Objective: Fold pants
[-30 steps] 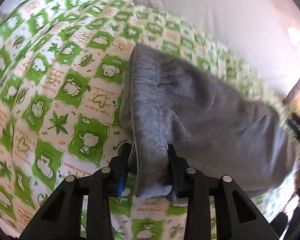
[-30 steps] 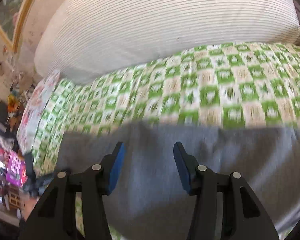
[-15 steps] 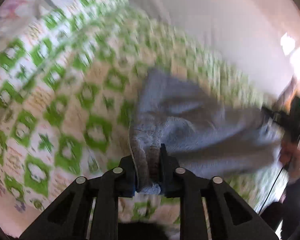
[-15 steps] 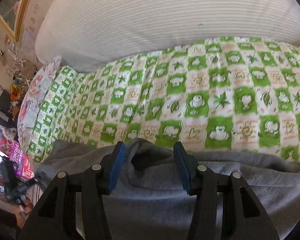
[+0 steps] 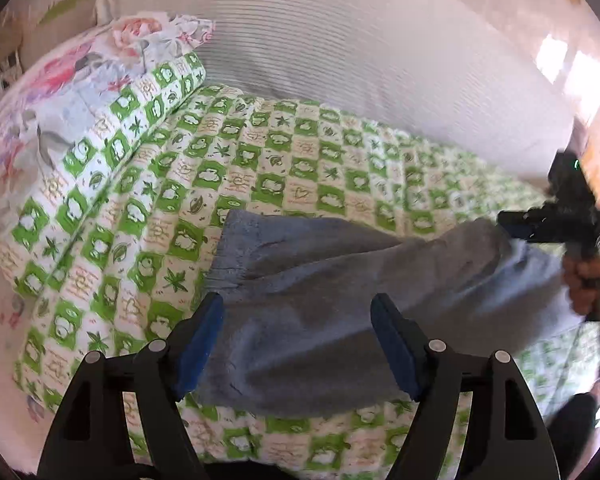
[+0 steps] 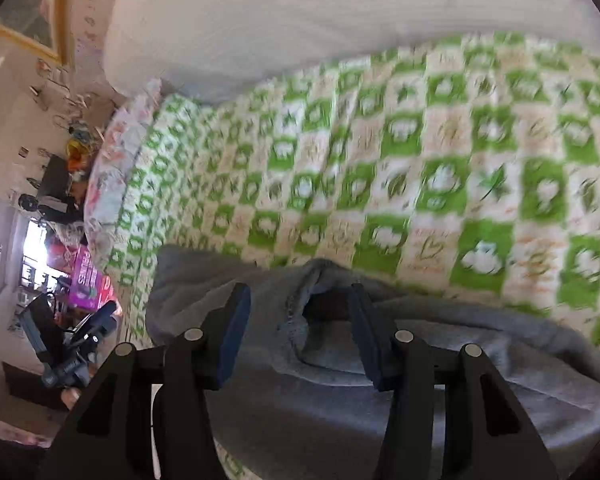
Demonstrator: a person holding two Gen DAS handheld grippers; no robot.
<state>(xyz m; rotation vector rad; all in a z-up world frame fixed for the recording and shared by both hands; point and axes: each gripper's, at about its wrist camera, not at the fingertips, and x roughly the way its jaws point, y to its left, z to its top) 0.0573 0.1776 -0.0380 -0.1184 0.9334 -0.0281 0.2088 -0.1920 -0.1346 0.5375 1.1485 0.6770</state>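
The grey pants (image 5: 328,300) were seen lying across a bed covered by a green-and-white checked sheet (image 5: 260,168), folded over so that one elasticated end pointed toward the floral pillow (image 5: 60,92) and the rest stretched away to the right. A large white striped cushion (image 5: 360,60) was seen behind the bed.

The left gripper (image 5: 296,344) was held above the near part of the pants. Its jaws had just been opening and stood wide apart; the grey cloth was seen between and beneath the blue pads (image 5: 198,344), but nothing was pressed by them, so the fabric had been let go.

The right gripper (image 6: 298,332) was seen, in its own view, poised low over a rumpled fold of the pants, with the jaws partly open. A raised lip of cloth was seen between the pads; whether the right-hand pad touched it could not be told, and no grip was shown. In the left wrist view the same tool was visible at the far right edge of the pants, carried in a hand (image 5: 588,280).
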